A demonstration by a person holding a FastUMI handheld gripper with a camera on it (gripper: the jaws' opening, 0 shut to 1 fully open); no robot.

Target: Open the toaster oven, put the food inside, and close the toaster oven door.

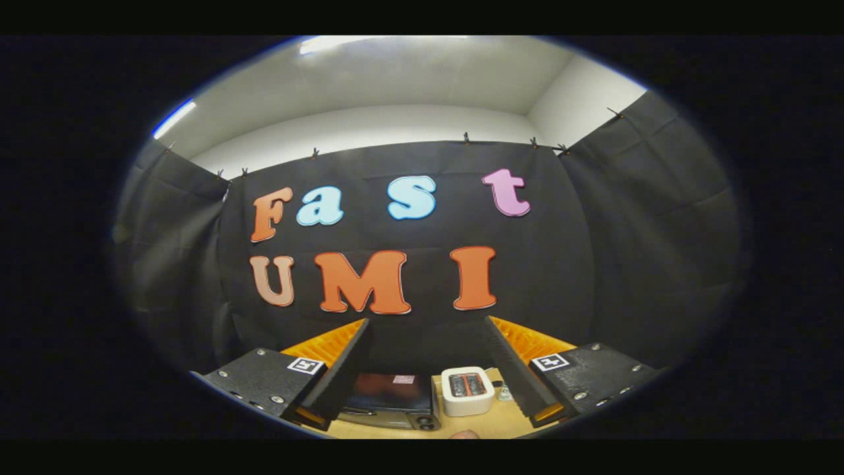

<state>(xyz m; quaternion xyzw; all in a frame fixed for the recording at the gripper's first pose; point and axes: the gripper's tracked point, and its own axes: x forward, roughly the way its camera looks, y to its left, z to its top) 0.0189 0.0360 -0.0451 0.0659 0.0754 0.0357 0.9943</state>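
Black cloth wall (pixel 422 198), white ceiling (pixel 395 79)

I counted one toaster oven (pixel 389 399), dark and low on the wooden table (pixel 475 425), one white pop-up toaster (pixel 467 390) with two slots beside it, one small object (pixel 505 394) too tiny to identify, my gripper (pixel 422 369) spread apart

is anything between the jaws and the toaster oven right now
Nothing visible blocks it. The gripper is open and holds nothing, raised above the wooden table. The toaster oven sits below, between the fingers, its door shut. A white pop-up toaster stands just beside it, off the direct path.
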